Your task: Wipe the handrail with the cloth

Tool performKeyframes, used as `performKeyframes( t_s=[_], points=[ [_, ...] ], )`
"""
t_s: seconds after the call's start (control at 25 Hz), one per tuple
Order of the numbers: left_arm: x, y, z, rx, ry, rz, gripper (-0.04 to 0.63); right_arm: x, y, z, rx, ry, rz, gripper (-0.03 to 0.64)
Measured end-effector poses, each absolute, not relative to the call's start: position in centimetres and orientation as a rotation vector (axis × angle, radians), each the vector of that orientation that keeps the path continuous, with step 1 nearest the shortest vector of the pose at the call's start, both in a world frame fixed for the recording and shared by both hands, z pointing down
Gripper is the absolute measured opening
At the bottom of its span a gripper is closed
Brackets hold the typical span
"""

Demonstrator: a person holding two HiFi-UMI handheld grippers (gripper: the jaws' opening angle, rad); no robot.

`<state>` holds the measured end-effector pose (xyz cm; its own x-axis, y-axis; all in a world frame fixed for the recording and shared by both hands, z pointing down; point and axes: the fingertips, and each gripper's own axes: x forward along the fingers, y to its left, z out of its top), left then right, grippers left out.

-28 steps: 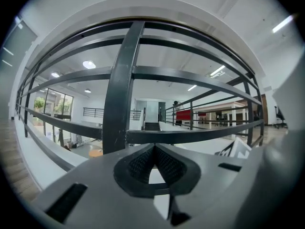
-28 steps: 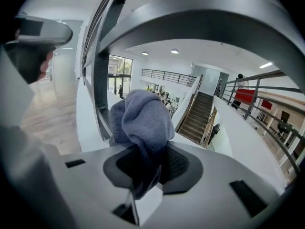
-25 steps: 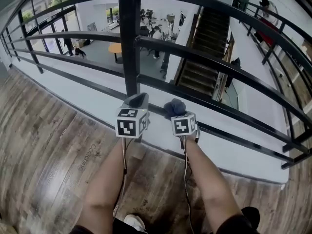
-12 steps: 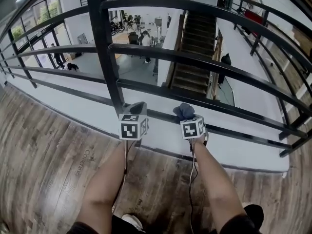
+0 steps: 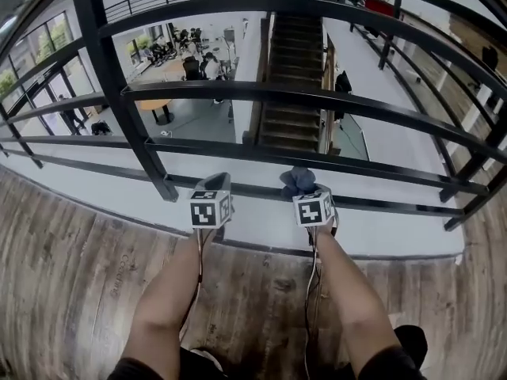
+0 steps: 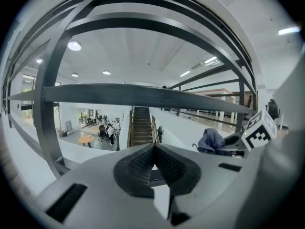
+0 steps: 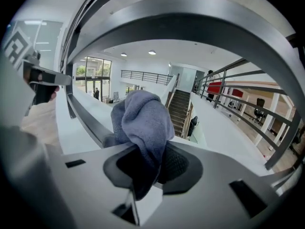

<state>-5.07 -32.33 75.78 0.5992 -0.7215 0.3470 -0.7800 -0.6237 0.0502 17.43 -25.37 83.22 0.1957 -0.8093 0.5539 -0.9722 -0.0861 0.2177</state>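
At the low rail (image 5: 396, 206): R gripper (image 5: 303, 190) jaws clamped on cloth (image 5: 298, 178), wad left proud so fabric, not jaws, meets bar (contact unclear); L gripper (image 5: 219, 184) jaws closed, empty, idle alongside.

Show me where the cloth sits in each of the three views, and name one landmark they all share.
Head view: the cloth is just right of centre, at the tip of the right gripper.
Left gripper view: the cloth is low on the right side.
Right gripper view: the cloth is dead centre, pinched between the jaws.
Shared landmark: the staircase, behind the cloth in all three.
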Motion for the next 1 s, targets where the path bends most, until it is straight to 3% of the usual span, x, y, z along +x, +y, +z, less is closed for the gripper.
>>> performKeyframes(
  t_s=[0.48, 0.72, 1.0],
  points=[
    [12.4, -25.6, 76.3, 2.757, -0.970, 0.468, 0.003, 33.2, -17.7, 83.2, 2.072, -1.566, 0.408, 0.095],
    [17.6, -23.7, 78.2, 2.784, -0.960, 0.556, 0.003, 40.1, -13.4, 83.0, 2.129, -1.481, 0.404, 0.095],
    [26.0, -21.1, 77.5, 2.786, -0.919, 0.469, 0.003, 48.2, -8.5, 83.2, 2.107, -1.399, 0.401, 0.095]
  ],
)
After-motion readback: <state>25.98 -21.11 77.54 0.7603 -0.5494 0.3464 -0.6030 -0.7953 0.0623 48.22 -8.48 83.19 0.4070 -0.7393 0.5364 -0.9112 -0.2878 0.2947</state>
